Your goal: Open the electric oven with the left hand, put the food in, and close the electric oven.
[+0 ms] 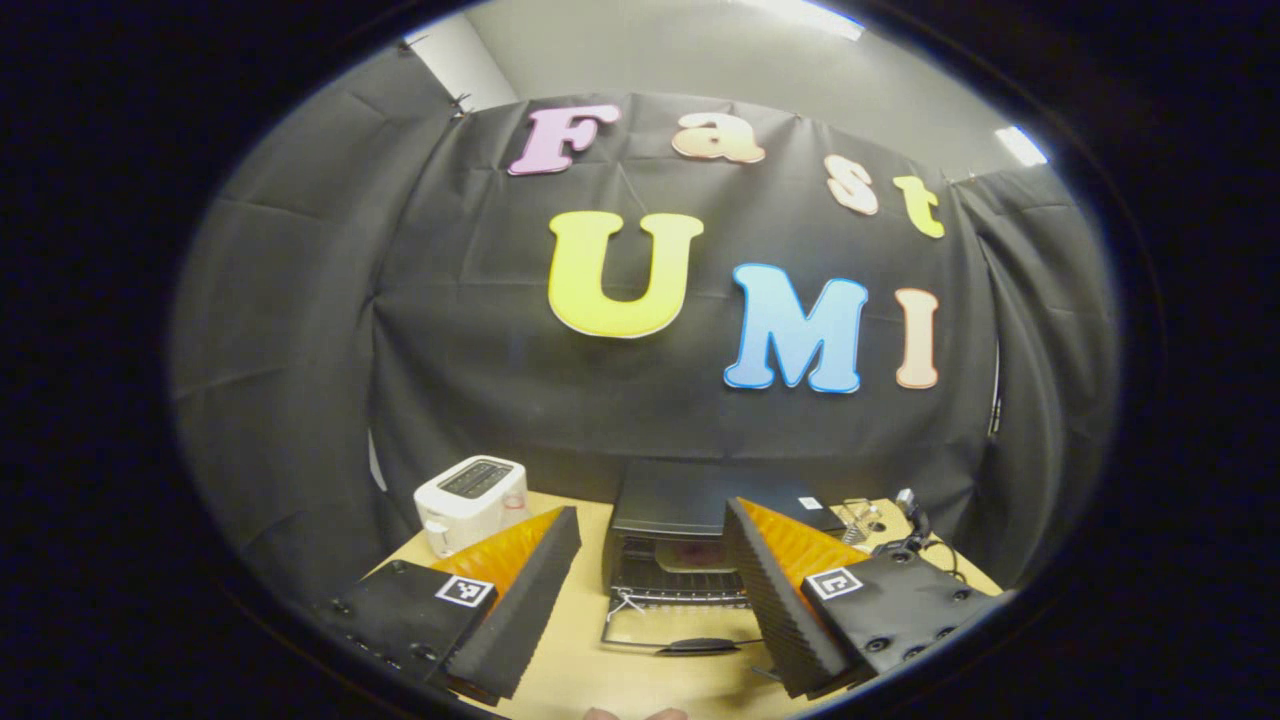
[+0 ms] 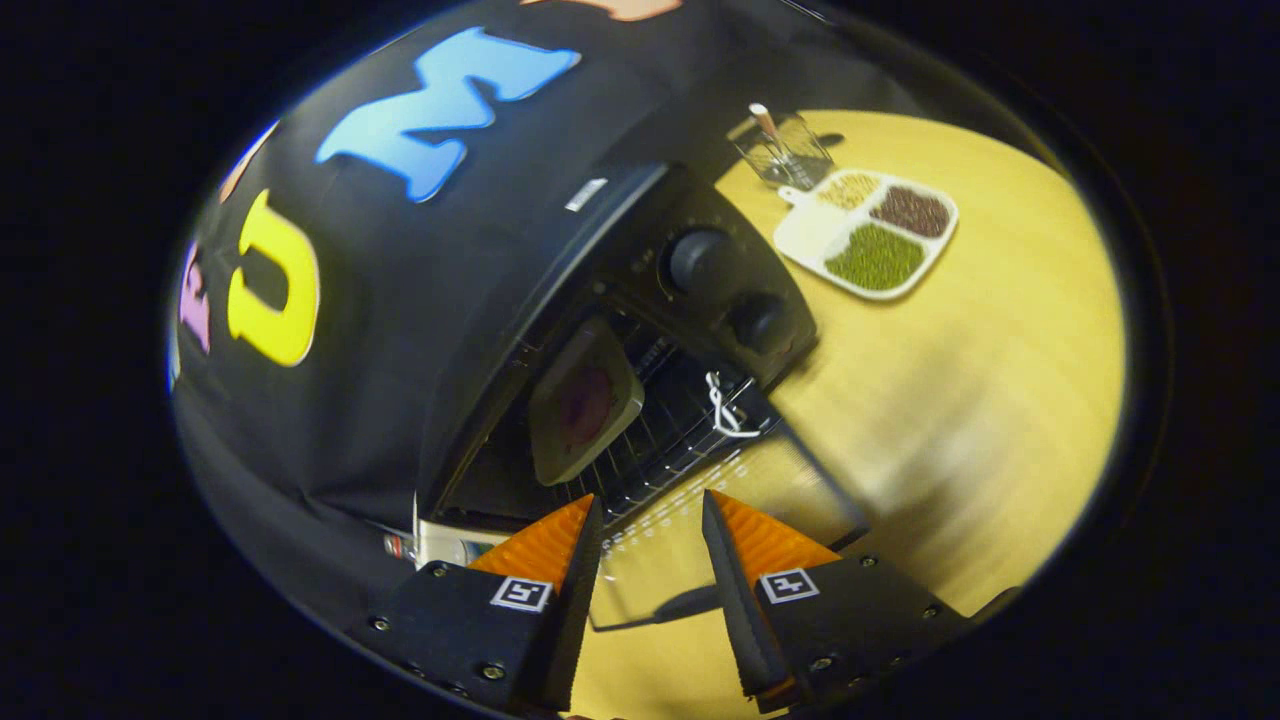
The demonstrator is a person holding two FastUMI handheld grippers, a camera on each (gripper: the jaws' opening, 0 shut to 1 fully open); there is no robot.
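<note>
— While the oven door (image 1: 672, 630) lies dropped flat on the wooden table (image 1: 580, 640), where is the food?
— On a pale tray (image 2: 585, 400) sitting on the wire rack inside the electric oven (image 2: 640, 330), in the right gripper view. The left gripper view shows the same tray (image 1: 695, 556) deep in the cavity of the oven (image 1: 690, 520).
— And the grippers?
— Left gripper (image 1: 650, 545) has its fingers spread wide, holding nothing, well back from the oven. Right gripper (image 2: 650, 525) is also parted and empty, its tips above the open door (image 2: 700, 500), near the oven mouth.
— Anything else on the table?
— A white toaster (image 1: 470, 503) left of the oven. To its right, a divided dish (image 2: 870, 235) of grains and a small wire basket (image 2: 785, 150).
</note>
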